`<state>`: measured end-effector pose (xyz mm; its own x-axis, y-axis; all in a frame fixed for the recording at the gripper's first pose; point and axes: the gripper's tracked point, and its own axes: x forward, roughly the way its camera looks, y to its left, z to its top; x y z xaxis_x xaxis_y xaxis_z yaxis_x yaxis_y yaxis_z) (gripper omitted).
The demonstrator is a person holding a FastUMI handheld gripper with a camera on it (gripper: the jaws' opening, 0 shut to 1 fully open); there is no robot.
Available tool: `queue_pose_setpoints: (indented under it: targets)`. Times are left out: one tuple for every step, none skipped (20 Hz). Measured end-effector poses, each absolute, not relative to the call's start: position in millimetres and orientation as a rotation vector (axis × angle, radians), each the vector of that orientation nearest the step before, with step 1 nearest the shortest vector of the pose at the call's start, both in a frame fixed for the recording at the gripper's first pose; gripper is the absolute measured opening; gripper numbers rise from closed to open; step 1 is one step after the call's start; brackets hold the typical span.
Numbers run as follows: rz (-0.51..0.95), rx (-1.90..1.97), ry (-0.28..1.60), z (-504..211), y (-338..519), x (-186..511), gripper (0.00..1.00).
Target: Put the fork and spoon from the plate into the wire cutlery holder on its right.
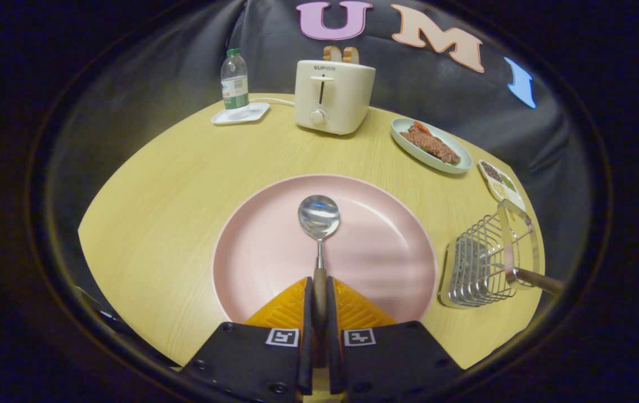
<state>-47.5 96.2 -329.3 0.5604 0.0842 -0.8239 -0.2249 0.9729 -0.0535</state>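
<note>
Spoon lies over the plate at 12 o'clock from the gripper, whose fingers pinch its wooden handle for carrying to the holder at 3 o'clock.

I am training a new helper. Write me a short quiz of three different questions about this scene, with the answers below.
1. True or false: the gripper is shut on the spoon.
2. Which end of the spoon is between the fingers? A) the bowl B) the handle
3. Fill in: a brown handle sticks out of the wire ____, to the right of the plate.

Key
1. True: both fingers press on the handle.
2. B: the bowl lies ahead of the fingers, over the plate.
3. holder
</note>
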Motion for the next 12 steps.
queue_pose_setpoints:
  targets:
    - [0.185, -0.162, 0.965, -330, 97, -47, 0.13]
    - [0.191, -0.172, 0.973, -329, 96, -48, 0.11]
    - [0.194, -0.180, 0.987, -330, 95, -49, 0.09]
    - [0.196, -0.181, 0.998, -329, 94, -49, 0.08]
    - [0.194, -0.180, 1.003, -328, 93, -49, 0.08]
    - [0.194, -0.183, 1.019, -326, 90, -50, 0.08]
    - [0.196, -0.184, 1.024, -323, 88, -51, 0.08]
    - [0.206, -0.191, 1.028, -320, 86, -52, 0.08]
    - [0.221, -0.199, 1.033, -318, 85, -54, 0.08]
    - [0.238, -0.206, 1.041, -315, 85, -56, 0.08]
    - [0.249, -0.215, 1.045, -312, 83, -57, 0.08]
    - [0.257, -0.230, 1.045, -308, 81, -57, 0.08]
